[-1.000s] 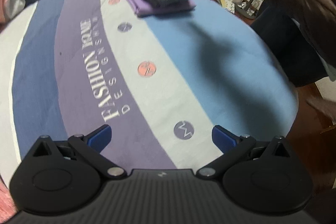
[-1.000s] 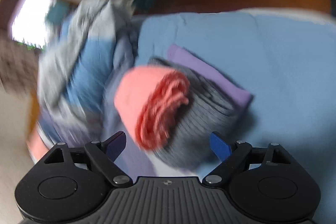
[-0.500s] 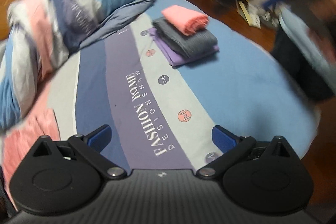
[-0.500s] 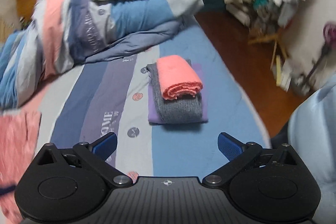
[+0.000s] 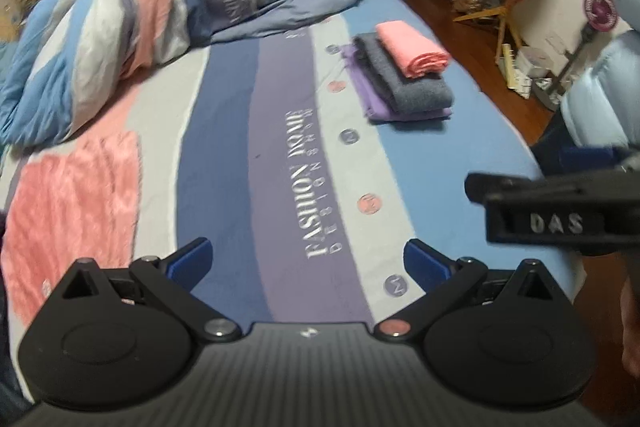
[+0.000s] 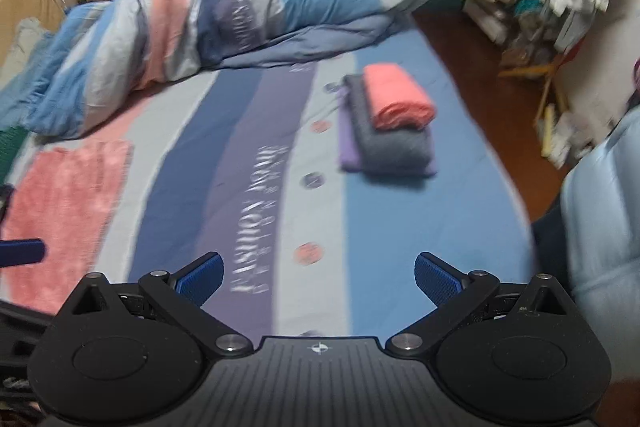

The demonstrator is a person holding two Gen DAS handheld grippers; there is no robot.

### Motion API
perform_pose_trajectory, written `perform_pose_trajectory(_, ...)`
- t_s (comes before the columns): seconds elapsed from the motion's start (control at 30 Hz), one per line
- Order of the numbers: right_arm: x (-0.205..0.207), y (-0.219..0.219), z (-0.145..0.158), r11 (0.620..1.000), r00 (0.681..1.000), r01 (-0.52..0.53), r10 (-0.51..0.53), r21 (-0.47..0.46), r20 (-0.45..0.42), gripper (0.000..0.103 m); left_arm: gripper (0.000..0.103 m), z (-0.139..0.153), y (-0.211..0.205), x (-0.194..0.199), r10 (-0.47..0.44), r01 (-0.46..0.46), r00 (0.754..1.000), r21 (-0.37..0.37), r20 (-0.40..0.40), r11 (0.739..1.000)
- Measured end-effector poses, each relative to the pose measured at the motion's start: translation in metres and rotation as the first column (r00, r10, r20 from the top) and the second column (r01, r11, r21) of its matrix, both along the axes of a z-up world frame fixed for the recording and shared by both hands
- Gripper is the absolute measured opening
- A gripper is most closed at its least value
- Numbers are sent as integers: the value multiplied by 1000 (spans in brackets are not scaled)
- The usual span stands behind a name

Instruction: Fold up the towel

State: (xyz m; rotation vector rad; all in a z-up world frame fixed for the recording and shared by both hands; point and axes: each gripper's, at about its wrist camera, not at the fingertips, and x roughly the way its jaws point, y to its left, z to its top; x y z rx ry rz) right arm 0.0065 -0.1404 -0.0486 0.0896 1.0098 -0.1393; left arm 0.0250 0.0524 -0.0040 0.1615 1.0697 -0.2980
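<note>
Far left of both open jaws lies the pink towel point(image 5: 72, 211), flat.

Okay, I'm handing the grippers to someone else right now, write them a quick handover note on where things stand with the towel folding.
Left gripper: open, nothing between the fingers, held above the bed.
Right gripper: open, empty, also above the bed.
Done: three folded towels stacked near the bed's right edge, pink towel on top, grey towel under it, purple towel at the bottom.
Left: a fuzzy pink towel lies spread flat, unfolded, on the left side of the bed, touched by neither gripper. It looks like the next one to fold and add to the stack.
</note>
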Motion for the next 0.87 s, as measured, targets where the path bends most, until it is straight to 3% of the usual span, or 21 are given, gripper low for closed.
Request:
perform_pose_trajectory(0.1,-7,8,-6,999,999,34,-33,35,-27,103,103,1,13,-5,16,-16,1000,13,-7,1000)
perform_pose_trajectory(0.27,-20,23,-7,995,997,82,-83,-64,-7,103,103,4,24,-14,12,-13,1000,42,10,999)
perform_pose_trajectory(0.37,-27,27,-5,993,995,96,-95,-75,20,103,103,4,27,-15,7,-7,1000,44,13,999)
perform_pose_trajectory(0.5,-33,29,-6,991,993,113,-111,-74,27,102,103,4,28,-23,1,-7,998,111,55,994)
perform_pose_trajectory(0.63,-37,31,-4,992,994,108,-105,-69,38,101,103,9,33,-27,2,-6,998,71,57,997)
perform_pose_trajectory(0.87,-43,33,2,990,995,89,-82,-108,61,101,103,15,27,-32,-11,6,997,70,80,998)
